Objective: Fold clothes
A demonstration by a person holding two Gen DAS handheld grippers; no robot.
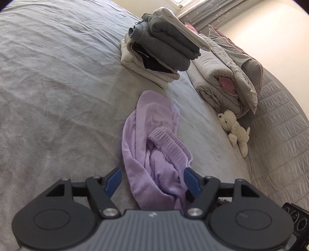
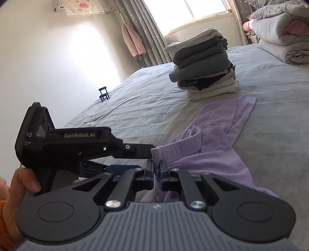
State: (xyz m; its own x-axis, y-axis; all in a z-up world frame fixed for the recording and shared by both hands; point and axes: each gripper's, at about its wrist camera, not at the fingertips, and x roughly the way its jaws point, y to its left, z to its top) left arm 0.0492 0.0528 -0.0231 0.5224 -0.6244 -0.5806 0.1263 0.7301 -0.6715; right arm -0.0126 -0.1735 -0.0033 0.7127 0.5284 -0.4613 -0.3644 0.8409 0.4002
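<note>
Left wrist view first: I find the left gripper with its jaws standing wide and pointing down at the bed. The lilac garment lies crumpled on the grey bedcover, and its near folds run in between the two blue pads. The pad on the picture's right touches the cloth near the ribbed waistband; the other pad stands clear of it over bare cover. I see no pinch from this claw.

Right wrist view: the right gripper has its jaws drawn narrow, and a fold of the lilac garment is caught between them, with cloth hanging below the pads. The left gripper enters this picture from the left, its upper finger tip touching the garment's ribbed edge just above my right claw. A hand grips its handle at the lower left of the frame.

The garment spreads away from both claws toward the middle of the bed, and its far flat end stops just short of a stack of folded clothes, grey pieces over cream ones. Rolled grey bedding sits toward the bed's far right corner, and a white plush toy lies beside it at the edge. A small dark stand rests near the bed's far left edge. Beyond are curtains, a bright window and a pink garment hanging by the wall.
</note>
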